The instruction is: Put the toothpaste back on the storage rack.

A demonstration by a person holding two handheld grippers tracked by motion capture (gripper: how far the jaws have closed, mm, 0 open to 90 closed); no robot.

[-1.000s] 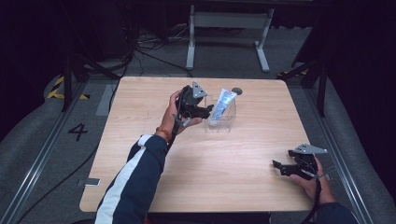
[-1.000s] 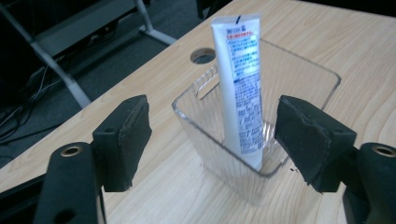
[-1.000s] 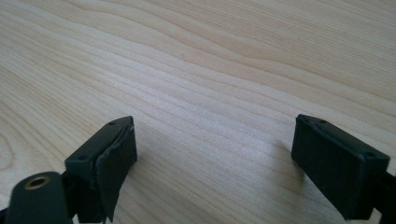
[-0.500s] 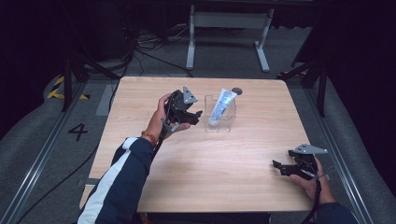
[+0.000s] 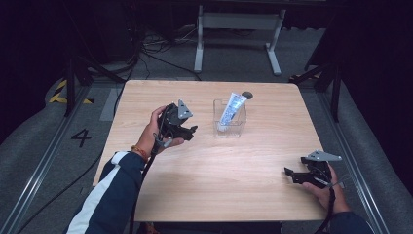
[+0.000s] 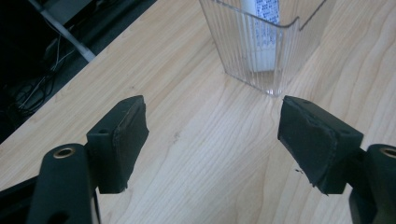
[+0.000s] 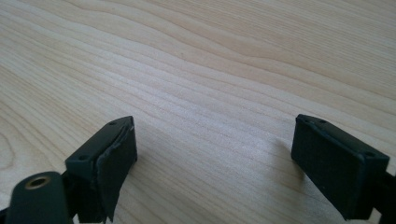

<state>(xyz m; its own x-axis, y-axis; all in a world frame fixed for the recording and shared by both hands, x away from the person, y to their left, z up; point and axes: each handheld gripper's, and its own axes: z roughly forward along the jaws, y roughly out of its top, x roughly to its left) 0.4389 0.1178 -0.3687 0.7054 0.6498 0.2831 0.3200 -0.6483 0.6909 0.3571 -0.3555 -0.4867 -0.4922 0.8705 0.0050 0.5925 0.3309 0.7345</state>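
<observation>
Now the left gripper (image 5: 191, 131) is wide open and empty; it should retreat straight, avoiding the clear box (image 5: 229, 120) ahead with its tube (image 5: 231, 108).

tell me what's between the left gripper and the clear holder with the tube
Nothing: in the high view only bare table lies between the left gripper and the clear holder holding the tube.
</observation>
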